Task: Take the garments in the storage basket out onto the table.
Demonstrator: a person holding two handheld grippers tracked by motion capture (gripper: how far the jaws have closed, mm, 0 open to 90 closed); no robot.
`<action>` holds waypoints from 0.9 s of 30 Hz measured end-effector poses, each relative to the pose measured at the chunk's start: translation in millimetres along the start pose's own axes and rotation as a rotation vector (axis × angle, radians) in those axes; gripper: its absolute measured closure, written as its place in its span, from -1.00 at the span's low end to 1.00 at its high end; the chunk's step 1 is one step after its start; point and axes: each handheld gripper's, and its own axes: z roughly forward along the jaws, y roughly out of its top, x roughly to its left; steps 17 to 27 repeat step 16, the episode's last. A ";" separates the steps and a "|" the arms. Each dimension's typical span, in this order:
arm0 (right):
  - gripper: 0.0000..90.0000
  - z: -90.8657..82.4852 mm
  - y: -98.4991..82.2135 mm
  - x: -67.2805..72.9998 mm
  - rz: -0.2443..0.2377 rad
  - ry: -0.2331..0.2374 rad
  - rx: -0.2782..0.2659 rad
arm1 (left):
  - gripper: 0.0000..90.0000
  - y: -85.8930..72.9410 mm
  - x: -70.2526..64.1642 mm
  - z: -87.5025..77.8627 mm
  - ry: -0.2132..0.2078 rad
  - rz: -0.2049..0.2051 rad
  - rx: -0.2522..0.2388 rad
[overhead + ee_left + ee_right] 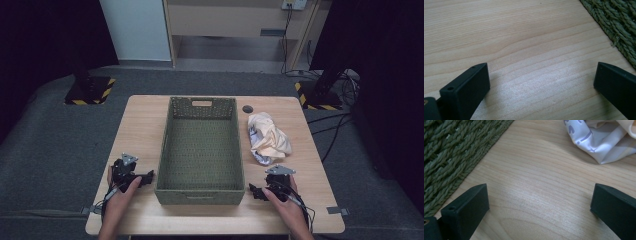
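A green woven basket point(201, 190) sits empty in the middle of the wooden table point(140, 125). To its right lies a crumpled cream and white cloth point(268, 138) with purple marks, whose edge point(596, 142) shows at the top of the right gripper view. My left gripper point(149, 178) rests on the table just left of the basket's near corner, open, with bare wood between its jaws point(541, 82). My right gripper point(254, 190) rests right of the basket's near corner, open and holding nothing point(539, 202). The basket wall shows in the left gripper view point(619, 22) and the right gripper view point(451, 152).
A small dark round hole point(247, 108) sits in the table near the basket's far right corner. Black stands with yellow-striped bases point(90, 90) and cables point(340, 125) stand on the grey floor beyond the table. A wooden cabinet point(235, 25) is at the back.
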 end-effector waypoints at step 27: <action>-0.99 1.0 -1.3 4.1 -0.027 -0.027 0.006 | -1.00 -1.5 -1.7 -1.5 0.000 0.000 0.000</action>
